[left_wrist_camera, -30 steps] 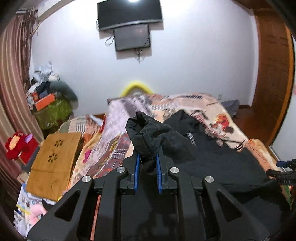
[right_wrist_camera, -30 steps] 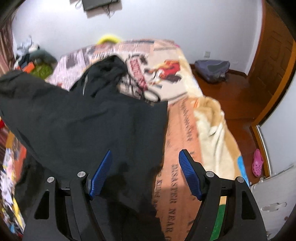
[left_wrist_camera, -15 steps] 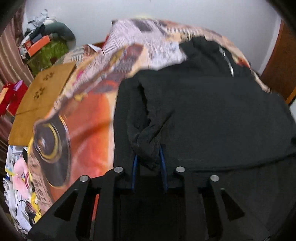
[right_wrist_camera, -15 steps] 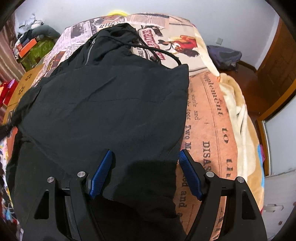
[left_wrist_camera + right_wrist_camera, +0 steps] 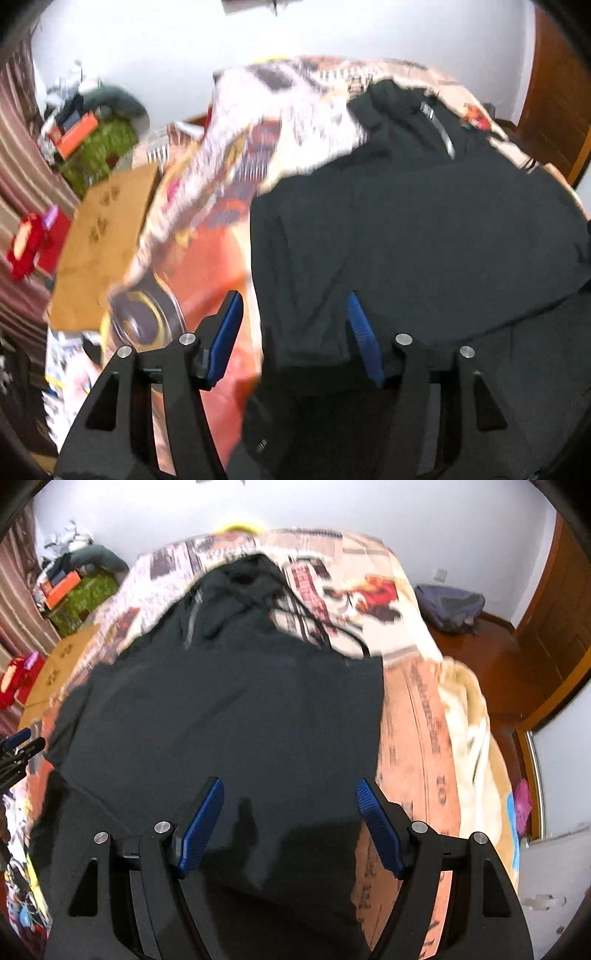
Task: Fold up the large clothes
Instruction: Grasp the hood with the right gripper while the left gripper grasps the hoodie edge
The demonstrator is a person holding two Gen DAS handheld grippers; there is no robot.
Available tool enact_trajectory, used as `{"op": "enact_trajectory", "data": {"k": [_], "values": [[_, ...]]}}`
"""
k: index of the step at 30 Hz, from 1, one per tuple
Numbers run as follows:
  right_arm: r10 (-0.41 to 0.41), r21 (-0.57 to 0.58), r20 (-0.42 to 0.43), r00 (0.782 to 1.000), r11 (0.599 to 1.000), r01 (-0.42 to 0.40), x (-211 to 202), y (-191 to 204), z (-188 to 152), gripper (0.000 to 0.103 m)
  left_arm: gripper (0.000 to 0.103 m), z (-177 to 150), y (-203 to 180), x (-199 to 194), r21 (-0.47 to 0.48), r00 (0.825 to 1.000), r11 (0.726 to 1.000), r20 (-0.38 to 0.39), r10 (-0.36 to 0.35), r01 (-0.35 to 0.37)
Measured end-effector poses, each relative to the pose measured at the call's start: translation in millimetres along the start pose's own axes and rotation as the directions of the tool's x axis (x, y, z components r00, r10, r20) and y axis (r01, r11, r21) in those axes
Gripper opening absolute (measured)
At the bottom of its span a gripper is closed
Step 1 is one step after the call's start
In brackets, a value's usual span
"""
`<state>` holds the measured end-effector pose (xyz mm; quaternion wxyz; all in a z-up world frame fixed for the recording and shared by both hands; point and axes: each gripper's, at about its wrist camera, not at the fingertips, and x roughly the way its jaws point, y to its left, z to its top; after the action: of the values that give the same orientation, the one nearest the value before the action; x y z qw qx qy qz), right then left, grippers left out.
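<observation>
A large black hooded jacket (image 5: 424, 229) lies spread on the bed, its hood and zipper toward the far end. It also shows in the right wrist view (image 5: 236, 701). My left gripper (image 5: 293, 325) is open and empty above the jacket's left edge, where a folded-in sleeve lies flat. My right gripper (image 5: 290, 812) is open and empty above the jacket's near right part. The left gripper's tip shows at the left edge of the right wrist view (image 5: 18, 744).
The bed (image 5: 417, 709) has a newspaper-print blanket. A cardboard box (image 5: 99, 236) and piled clutter (image 5: 88, 133) stand left of the bed. A dark bag (image 5: 450, 605) lies on the wooden floor at the right, near a door (image 5: 565, 627).
My left gripper has opened and let go of the black sleeve, which now lies flat on the jacket. Both views have tilted back up toward the far wall.
</observation>
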<state>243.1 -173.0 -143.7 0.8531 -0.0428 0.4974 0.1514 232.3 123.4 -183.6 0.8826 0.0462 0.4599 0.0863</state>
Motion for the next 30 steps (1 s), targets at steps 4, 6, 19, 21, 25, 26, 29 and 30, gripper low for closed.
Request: {"op": "enact_trajectory", "data": {"k": [4,6,19,21,25,26,29,30], "values": [[0.025,-0.009,0.072,0.997,1.000,-0.024,-10,8,25,0.071,0.066,40,-3,-19,0.006,0.996,0.999,0.077,-0.039,0.039],[0.048,-0.011,0.112,0.992,0.999,-0.047,-14,12,42,0.071,0.070,62,-7,-20,0.001,0.991,0.998,0.116,-0.060,0.060],[0.143,0.084,0.190,0.971,0.983,-0.161,46,10,155,0.071,0.071,186,-39,72,-0.061,0.976,0.977,0.092,-0.197,0.203],[0.172,0.128,0.154,0.973,0.973,-0.192,73,6,173,0.071,0.071,199,-48,89,-0.073,0.971,0.970,0.080,-0.227,0.233],[0.201,0.222,0.059,0.978,0.952,-0.209,124,-3,198,0.071,0.071,221,-64,123,-0.088,0.964,0.960,0.064,-0.260,0.265],[0.199,0.234,0.043,0.979,0.951,-0.203,134,-5,202,0.071,0.071,226,-68,135,-0.100,0.960,0.956,0.057,-0.273,0.277],[0.195,0.280,0.001,0.981,0.941,-0.188,170,-8,212,0.071,0.071,236,-78,161,-0.115,0.953,0.947,0.033,-0.300,0.301],[0.204,0.292,-0.011,0.979,0.937,-0.192,180,-8,213,0.071,0.070,239,-82,172,-0.123,0.952,0.944,0.020,-0.306,0.306]]}}
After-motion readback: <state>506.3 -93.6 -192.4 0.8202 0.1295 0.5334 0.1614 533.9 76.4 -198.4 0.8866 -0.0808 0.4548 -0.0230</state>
